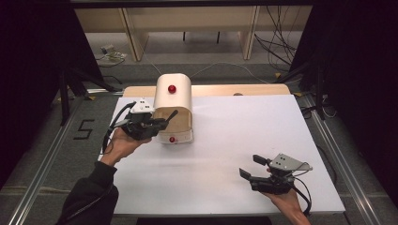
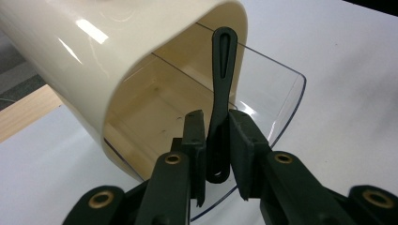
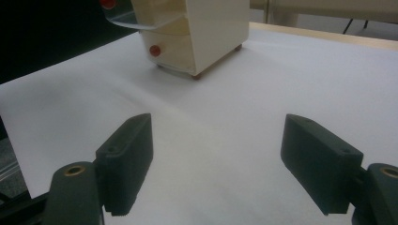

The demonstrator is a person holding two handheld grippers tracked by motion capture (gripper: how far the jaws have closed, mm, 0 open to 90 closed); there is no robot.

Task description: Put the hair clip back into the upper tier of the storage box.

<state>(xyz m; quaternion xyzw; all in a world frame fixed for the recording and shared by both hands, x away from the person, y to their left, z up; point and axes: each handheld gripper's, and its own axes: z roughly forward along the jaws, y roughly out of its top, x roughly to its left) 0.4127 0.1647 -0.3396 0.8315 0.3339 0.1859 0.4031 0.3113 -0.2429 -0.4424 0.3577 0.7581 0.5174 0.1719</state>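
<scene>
A cream box (image 1: 173, 96) with a rounded top stands at the back left of the white table. Its upper compartment (image 2: 155, 103) is open, with a clear curved flap (image 2: 281, 93) swung out. A red knob (image 1: 172, 88) sits on top and another (image 1: 172, 139) on the lower drawer. My left gripper (image 1: 163, 123) is shut on a black slotted utensil handle (image 2: 222, 79), which points into the opening. My right gripper (image 1: 251, 166) is open and holds nothing, low over the front right of the table; the box (image 3: 206, 33) lies ahead of its jaws.
The white sheet (image 1: 244, 136) covers a wooden tabletop whose back edge (image 1: 234, 89) shows behind the box. Cables (image 1: 277, 42) lie on the floor beyond, and metal rails (image 1: 338, 154) run along both sides.
</scene>
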